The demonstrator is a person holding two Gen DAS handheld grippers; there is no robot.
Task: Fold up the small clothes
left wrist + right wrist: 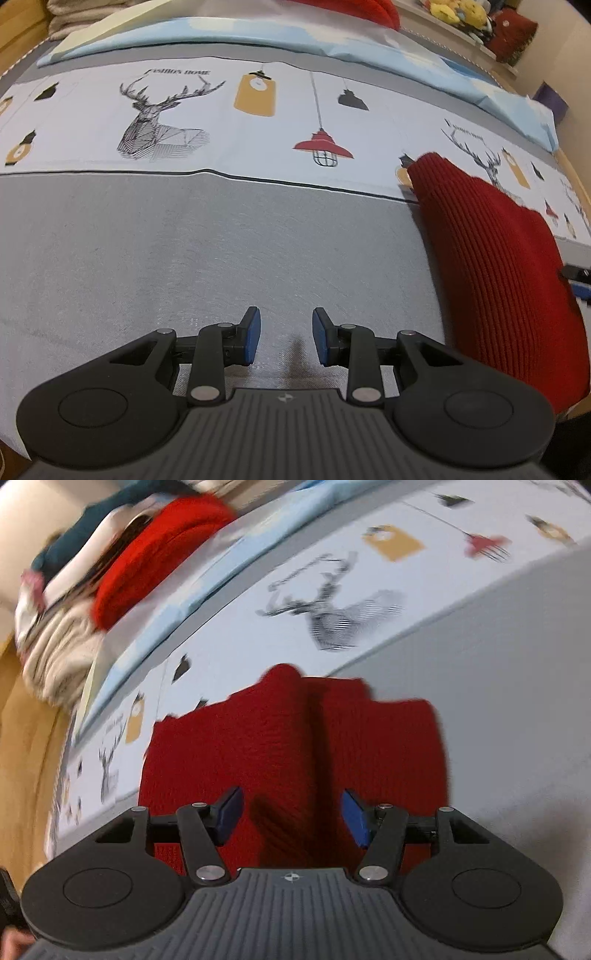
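The dark red knitted garment (295, 746) lies folded on the gray bedsheet (221, 251), its far edge over the deer-printed band. The right gripper (291, 818) hangs open above it; the left gripper (286, 338), beside it, is open and empty.

Grey bed sheet (221, 251) with deer-and-lamp band; red knit garment (498, 277) flat on it

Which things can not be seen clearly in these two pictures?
- Red knit garment: left wrist view, cut off by the right edge.
- Its near part: right wrist view, hidden under the right gripper.
- Pile of clothes: right wrist view, motion blur; pieces cannot be told apart.
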